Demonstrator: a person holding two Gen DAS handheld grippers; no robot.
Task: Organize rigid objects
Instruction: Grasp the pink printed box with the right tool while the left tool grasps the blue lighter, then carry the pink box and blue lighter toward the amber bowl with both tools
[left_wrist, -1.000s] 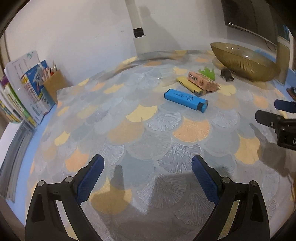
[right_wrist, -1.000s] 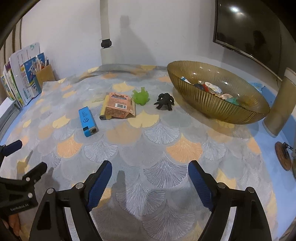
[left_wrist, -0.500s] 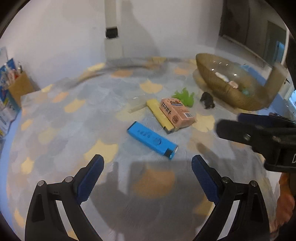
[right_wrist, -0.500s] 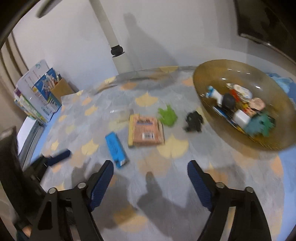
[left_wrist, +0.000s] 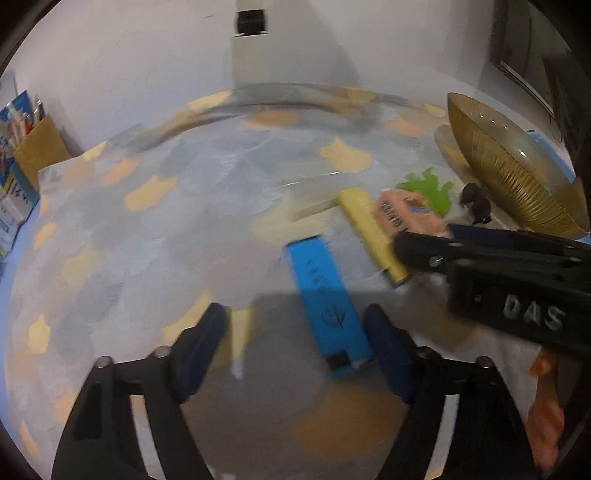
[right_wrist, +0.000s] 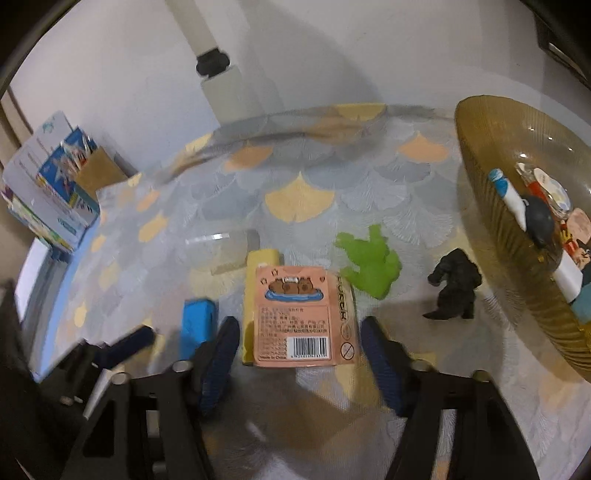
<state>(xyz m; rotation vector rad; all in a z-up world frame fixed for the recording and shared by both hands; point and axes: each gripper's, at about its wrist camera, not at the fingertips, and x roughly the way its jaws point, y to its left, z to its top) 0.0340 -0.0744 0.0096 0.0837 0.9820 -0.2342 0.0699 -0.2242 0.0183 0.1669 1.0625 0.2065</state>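
Golden ribbed bowl (right_wrist: 491, 236) sits at the bench's (right_wrist: 295, 177) right edge; only the right wrist view shows the toys inside it. Left of the bowl lie a black figure (right_wrist: 452, 286), a green toy (right_wrist: 373, 266) and a pink box (right_wrist: 301, 314). The right gripper's (right_wrist: 299, 363) jaws are closing, still apart, around the pink box. The left gripper's (left_wrist: 295, 349) jaws are closing beside a blue box (left_wrist: 327, 301), seen whole only in its view.

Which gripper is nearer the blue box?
Left. The left gripper, jaws closing, has the blue box between its fingers; the right gripper, also closing, frames the pink box beside it.
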